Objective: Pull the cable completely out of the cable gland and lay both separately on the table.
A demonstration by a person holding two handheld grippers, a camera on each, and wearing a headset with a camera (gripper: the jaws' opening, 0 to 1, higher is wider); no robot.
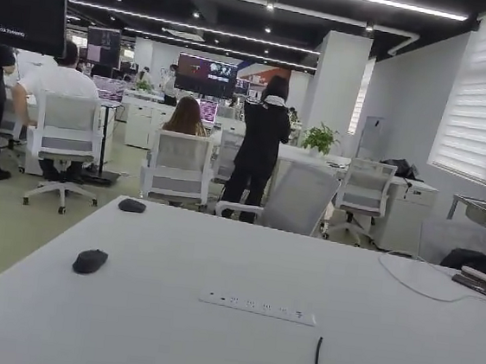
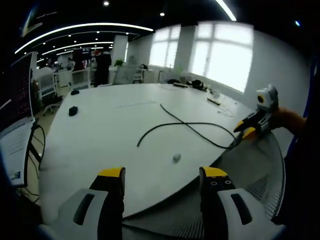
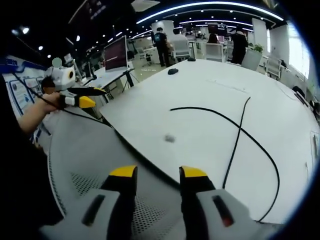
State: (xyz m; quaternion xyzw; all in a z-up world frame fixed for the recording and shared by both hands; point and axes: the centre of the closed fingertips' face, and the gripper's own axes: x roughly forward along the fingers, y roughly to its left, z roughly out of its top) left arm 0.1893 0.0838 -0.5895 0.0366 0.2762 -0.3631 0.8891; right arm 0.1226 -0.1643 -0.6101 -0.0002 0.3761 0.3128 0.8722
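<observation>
Left gripper [image 2: 161, 175] jaws apart, empty; right gripper [image 3: 157, 175] likewise. Ahead we note cable [image 2: 187, 124] and gland [image 2: 176, 158], apart, on table [image 2: 115, 125].

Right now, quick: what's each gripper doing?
Left gripper: open, holding nothing.
Right gripper: open, holding nothing.

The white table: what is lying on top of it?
A looping black cable, a small grey fitting, a dark mouse-like object, another, and a flush socket strip. A mesh chair back covers the table's near edge, so anything there is hidden.
</observation>
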